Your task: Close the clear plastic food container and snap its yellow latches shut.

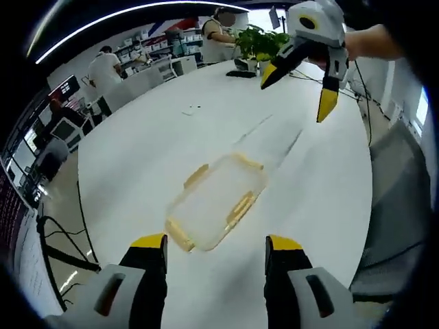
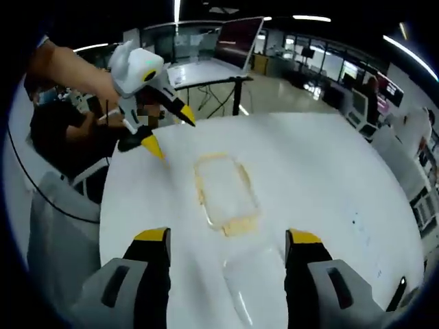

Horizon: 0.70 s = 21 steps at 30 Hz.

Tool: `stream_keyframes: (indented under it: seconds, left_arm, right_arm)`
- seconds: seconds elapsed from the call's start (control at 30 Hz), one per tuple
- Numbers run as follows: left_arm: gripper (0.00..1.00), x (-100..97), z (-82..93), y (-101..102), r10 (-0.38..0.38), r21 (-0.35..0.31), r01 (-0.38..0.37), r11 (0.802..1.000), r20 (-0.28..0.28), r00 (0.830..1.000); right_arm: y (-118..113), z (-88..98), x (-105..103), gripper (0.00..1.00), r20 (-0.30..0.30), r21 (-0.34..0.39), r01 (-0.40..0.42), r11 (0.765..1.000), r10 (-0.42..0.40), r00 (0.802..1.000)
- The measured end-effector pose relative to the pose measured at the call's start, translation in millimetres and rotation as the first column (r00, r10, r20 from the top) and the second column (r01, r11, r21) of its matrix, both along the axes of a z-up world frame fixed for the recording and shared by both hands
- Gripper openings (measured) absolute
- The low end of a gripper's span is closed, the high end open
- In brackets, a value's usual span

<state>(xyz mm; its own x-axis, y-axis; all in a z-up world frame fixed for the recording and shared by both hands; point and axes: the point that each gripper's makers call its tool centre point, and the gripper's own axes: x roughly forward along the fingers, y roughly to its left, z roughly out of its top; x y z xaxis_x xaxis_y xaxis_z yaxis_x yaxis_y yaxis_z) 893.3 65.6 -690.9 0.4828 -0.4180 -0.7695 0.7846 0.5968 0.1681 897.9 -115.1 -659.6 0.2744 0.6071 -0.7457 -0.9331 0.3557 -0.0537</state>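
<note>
Container open on table, both grippers clear of it

Table (image 1: pixel 137 144): white, rounded, spanning most of both views; potted plant (image 1: pixel 260 42) at far edge in left gripper view, beside a dark flat item too small to tell. Two small dark specks on bare surface toward that far edge.

Chair (image 2: pixel 62 219): grey, drawn up at table edge in right gripper view.

Container (image 1: pixel 218 200): clear plastic, rectangular with rounded corners, lying flat near table middle, well in from every edge. Yellow latches (image 1: pixel 243 205) along its sides, flipped outward, not snapped down. Same container (image 2: pixel 225 186) seen in right gripper view with yellow trim round rim.

Lid (image 2: pixel 255 274): clear, faint, lying flat on table just beside container's short end, between right gripper's jaws in that view. Also visible in left gripper view as a pale outline (image 1: pixel 271 137) beyond container. Whether touching container cannot be told.

Left gripper (image 1: pixel 215 248): jaws spread wide, nothing between them, held above table short of container's near end. Seen from right gripper view (image 2: pixel 170 131) over table's far edge, yellow tips apart, a hand behind it.

Right gripper (image 2: pixel 228 241): jaws wide apart, gripping nothing, hovering over lid. Seen from left gripper view (image 1: pixel 299 90) raised above table's far side, tips parted.
</note>
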Motion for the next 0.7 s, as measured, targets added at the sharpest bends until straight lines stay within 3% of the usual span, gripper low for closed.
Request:
stream_keyframes:
  seconds: [0.27,0.47,0.7]
  left_arm:
    - [0.52,14.4,-1.6,0.8,-0.111,0.061,0.112,0.992,-0.019,0.994]
    - [0.52,16.6,-12.8,-1.5,-0.232,0.107,0.24,0.965,-0.082,0.969]
    - [0.52,28.9,-20.2,1.9,-0.326,0.133,0.336,0.932,-0.094,0.941]
  right_arm:
    - [4.3,-7.8,5.7,0.64,-0.033,-0.039,-0.083,0.996,0.082,0.996]
    - [13.8,-14.6,7.2,0.61,-0.061,-0.059,-0.15,0.987,0.147,0.987]
    - [24.1,-25.5,14.3,0.61,-0.065,-0.084,-0.204,0.975,0.198,0.978]
